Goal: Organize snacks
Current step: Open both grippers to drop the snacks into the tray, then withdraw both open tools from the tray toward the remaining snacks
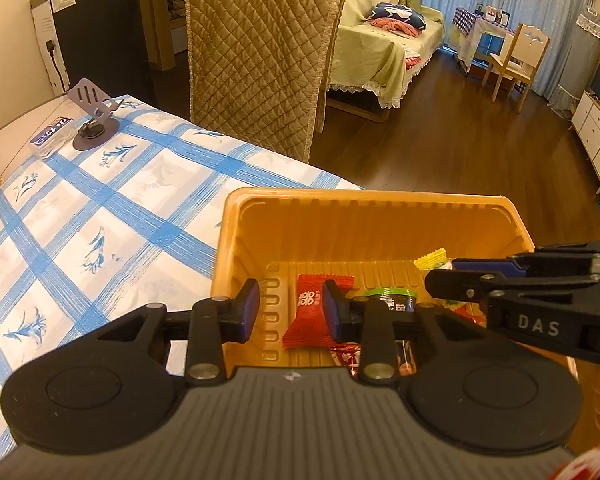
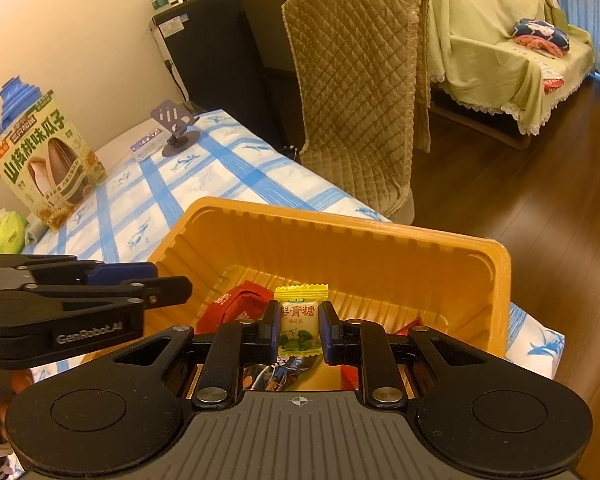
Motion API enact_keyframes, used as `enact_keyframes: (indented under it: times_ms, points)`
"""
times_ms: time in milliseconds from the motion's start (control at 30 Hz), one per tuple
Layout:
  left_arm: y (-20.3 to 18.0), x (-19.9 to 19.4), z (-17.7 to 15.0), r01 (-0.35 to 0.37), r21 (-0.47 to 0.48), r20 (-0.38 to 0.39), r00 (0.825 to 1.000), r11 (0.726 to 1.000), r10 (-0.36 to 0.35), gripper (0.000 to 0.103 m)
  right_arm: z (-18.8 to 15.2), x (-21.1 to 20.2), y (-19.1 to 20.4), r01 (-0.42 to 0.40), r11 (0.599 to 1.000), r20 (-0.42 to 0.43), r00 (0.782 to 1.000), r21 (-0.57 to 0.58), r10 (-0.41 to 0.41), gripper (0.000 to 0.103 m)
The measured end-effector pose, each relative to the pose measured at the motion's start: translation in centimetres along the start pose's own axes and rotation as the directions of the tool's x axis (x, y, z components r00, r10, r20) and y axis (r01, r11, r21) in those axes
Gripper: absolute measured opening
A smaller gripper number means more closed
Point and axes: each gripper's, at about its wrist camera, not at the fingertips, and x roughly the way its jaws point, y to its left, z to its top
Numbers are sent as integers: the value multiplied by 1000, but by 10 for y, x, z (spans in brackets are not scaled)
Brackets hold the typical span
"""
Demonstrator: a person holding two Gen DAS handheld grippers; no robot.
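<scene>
An orange plastic tray (image 1: 364, 208) (image 2: 340, 236) sits on the table's near corner with several wrapped snacks inside. My left gripper (image 1: 290, 310) is open over the tray's left side, with a red packet (image 1: 310, 312) lying in the tray between its fingers. My right gripper (image 2: 299, 330) is shut on a yellow candy packet (image 2: 300, 316) above the tray. It reaches in from the right in the left wrist view (image 1: 460, 276). A red packet (image 2: 236, 306) and a dark foil packet (image 2: 276, 374) lie below it.
The table has a blue-checked cloth (image 1: 80, 208). A sunflower seed bag (image 2: 48, 160), a green pack (image 2: 6, 232), a phone stand (image 1: 92, 116) and a small box (image 1: 52, 136) lie farther back. A quilted chair (image 1: 260, 52) stands behind the table.
</scene>
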Motion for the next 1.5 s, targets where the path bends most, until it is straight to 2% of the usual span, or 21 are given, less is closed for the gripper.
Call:
enact_keyframes:
  times_ms: [267, 300, 333, 400, 433, 467, 500, 733, 933, 1133, 1500]
  points:
    - [4, -9, -4, 0, -9, 8, 1000, 1000, 0, 34, -1, 4, 3, -11, 1000, 2, 1000, -10, 11, 21]
    - [4, -10, -4, -1, -10, 11, 1000, 1000, 1, 37, -1, 4, 4, -15, 1000, 4, 1000, -11, 15, 21]
    - [4, -12, -5, -3, -11, 13, 1000, 1000, 3, 47, -1, 4, 5, -5, 1000, 4, 1000, -17, 5, 21]
    - [4, -16, -6, -11, -17, 17, 1000, 1000, 11, 62, -1, 3, 7, 23, 999, 10, 1000, -36, -23, 32]
    - [4, -18, -7, -14, -19, 22, 1000, 1000, 15, 65, -2, 0, 7, 18, 999, 21, 1000, -38, -18, 54]
    - [4, -21, -8, -15, -19, 26, 1000, 1000, 15, 65, -3, -4, 6, 16, 999, 44, 999, -35, -14, 69]
    - [3, -24, -9, -15, -18, 28, 999, 1000, 15, 67, -4, -8, 6, 15, 999, 69, 998, -33, -12, 71]
    - [2, -49, -14, -35, -44, 67, 997, 998, 38, 81, -3, -25, 1, 11, 1000, 90, 996, -1, -11, 72]
    - [-3, -80, -17, -50, -92, 115, 992, 994, 61, 88, -4, -53, -3, -20, 999, 121, 992, 26, 17, 74]
    - [-19, -118, -26, -58, -125, 158, 984, 991, 77, 92, -9, -87, -6, -80, 997, 147, 986, 21, 76, 75]
    - [-58, -189, -68, -85, -173, 196, 973, 981, 119, 92, -41, -150, -3, -159, 982, 128, 977, -104, 171, 76]
